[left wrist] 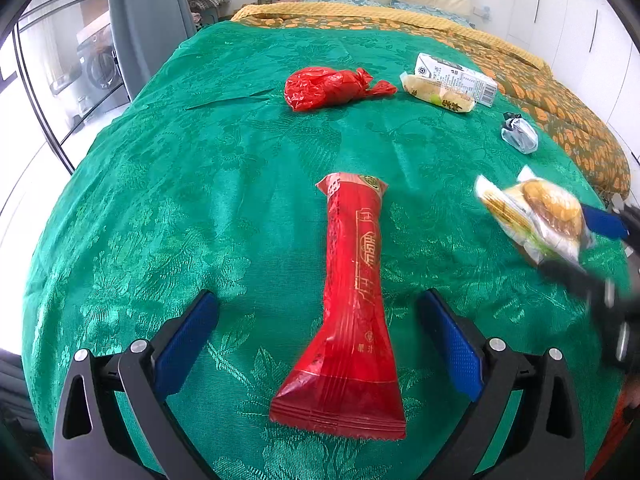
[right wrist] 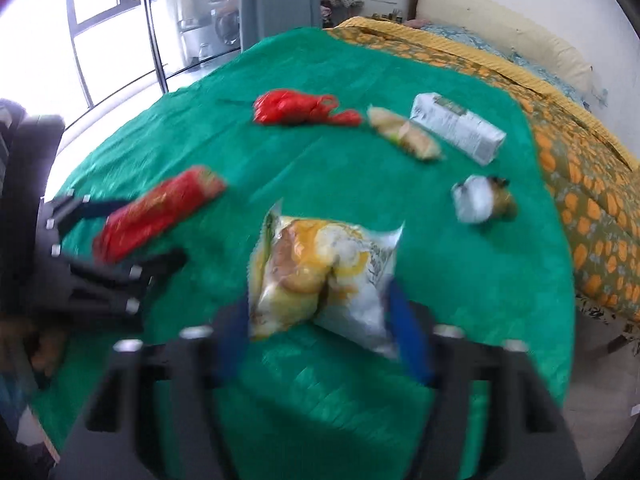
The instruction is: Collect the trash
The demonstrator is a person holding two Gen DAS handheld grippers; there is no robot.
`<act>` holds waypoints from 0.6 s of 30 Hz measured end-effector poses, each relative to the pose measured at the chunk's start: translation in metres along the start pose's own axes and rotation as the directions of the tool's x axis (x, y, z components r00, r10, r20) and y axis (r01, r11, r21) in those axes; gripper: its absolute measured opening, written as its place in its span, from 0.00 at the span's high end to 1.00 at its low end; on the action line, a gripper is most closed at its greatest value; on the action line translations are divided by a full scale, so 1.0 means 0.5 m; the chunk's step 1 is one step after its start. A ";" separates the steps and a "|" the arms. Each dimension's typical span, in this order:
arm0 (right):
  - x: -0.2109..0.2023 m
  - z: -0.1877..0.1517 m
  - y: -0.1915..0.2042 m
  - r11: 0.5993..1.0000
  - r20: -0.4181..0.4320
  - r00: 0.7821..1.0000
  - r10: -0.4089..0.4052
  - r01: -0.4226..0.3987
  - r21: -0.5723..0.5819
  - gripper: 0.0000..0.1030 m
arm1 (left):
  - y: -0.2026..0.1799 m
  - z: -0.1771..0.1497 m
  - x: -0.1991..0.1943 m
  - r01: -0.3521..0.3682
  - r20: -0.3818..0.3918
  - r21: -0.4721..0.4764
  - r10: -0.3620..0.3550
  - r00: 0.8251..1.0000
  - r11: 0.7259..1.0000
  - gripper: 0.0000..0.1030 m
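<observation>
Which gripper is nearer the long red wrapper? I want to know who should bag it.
Left. The left gripper straddles the long red wrapper, one open finger on each side. The right gripper is off to the side, closed around a bread packet.

— What do we have on the bed cover [left wrist: 224, 184]?

— Nearest us, the long wrapper [left wrist: 352, 300] lies lengthwise between the fingers of the left gripper [left wrist: 320, 320], touching neither. To its right, the bread packet [right wrist: 320, 276] sits between the right gripper [right wrist: 316, 328] fingers.

— And farther back?

— We see the knotted bag [left wrist: 328, 88] at the middle, the small snack packet [left wrist: 438, 94] to its right, touching the carton [left wrist: 456, 76] behind it. The crumpled wrapper [left wrist: 519, 135] lies nearer, toward the right edge.
</observation>
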State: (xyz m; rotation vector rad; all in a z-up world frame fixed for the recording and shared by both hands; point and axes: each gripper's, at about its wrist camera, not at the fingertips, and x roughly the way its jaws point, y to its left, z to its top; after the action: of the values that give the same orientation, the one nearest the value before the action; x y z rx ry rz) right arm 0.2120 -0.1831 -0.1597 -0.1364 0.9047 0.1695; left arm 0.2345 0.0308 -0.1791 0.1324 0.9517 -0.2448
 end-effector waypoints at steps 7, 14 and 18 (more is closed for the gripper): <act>0.046 -0.005 0.000 0.997 -0.054 0.999 -0.003 0.008 0.078 0.12 | 0.001 0.000 0.000 0.001 0.000 0.000 -0.001 1.000 1.000 0.04; 0.087 0.026 -0.015 0.995 -0.075 0.997 -0.001 0.009 0.100 0.04 | 0.001 0.000 0.001 0.002 0.000 -0.007 -0.002 1.000 1.000 0.05; 0.095 0.032 -0.019 0.993 -0.073 0.997 -0.007 0.015 0.118 0.04 | 0.002 0.000 0.001 0.000 0.000 -0.007 0.000 1.000 1.000 0.05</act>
State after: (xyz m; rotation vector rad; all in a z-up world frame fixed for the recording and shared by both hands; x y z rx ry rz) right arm 0.2550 -0.1854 -0.1867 -0.0373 0.9842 0.1005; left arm 0.2350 0.0315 -0.1794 0.1259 0.9527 -0.2420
